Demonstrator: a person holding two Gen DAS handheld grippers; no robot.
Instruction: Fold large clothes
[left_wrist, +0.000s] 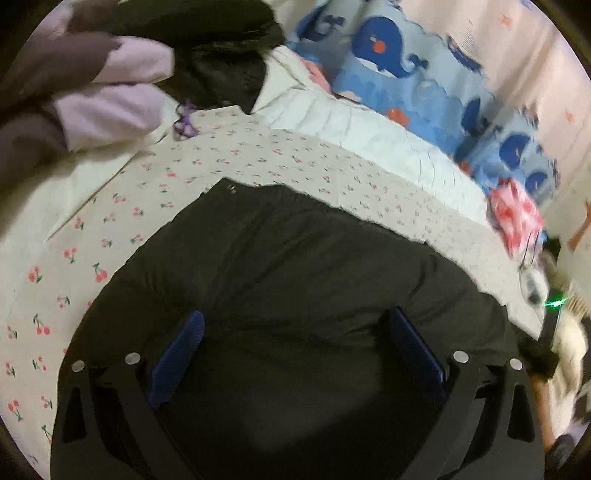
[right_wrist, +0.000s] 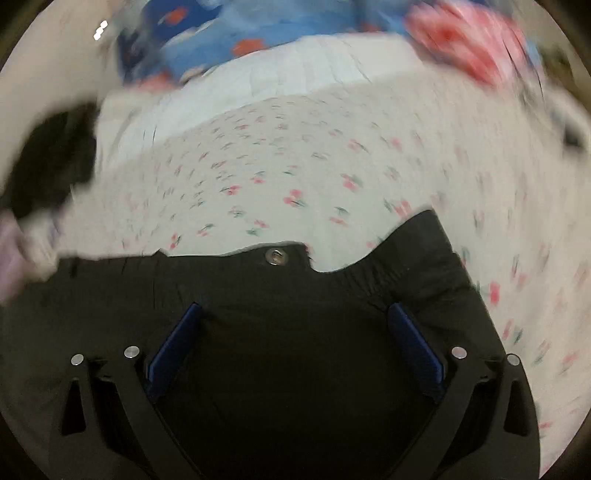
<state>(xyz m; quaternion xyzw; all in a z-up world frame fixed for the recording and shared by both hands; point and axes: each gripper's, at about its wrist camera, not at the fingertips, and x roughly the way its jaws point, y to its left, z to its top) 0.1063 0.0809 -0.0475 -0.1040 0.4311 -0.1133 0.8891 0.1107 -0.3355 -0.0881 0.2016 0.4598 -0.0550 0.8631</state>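
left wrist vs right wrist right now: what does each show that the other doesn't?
Left wrist only: the lilac and brown clothes pile at top left, purple-framed glasses on the bed, and clear whale prints on the blue blanket.

Right wrist only: a metal snap button at the edge of the black garment; this view is motion-blurred.

Both: an open hand-held gripper, left and right, over the black garment on the cherry-print sheet, with the red-and-pink item beyond.

The right gripper (right_wrist: 293, 325) hangs over the black garment (right_wrist: 288, 295), fingers (right_wrist: 177, 339) spread wide; a metal snap (right_wrist: 275, 256) sits at twelve o'clock, cherry-print bed sheet (right_wrist: 295, 166) beyond.
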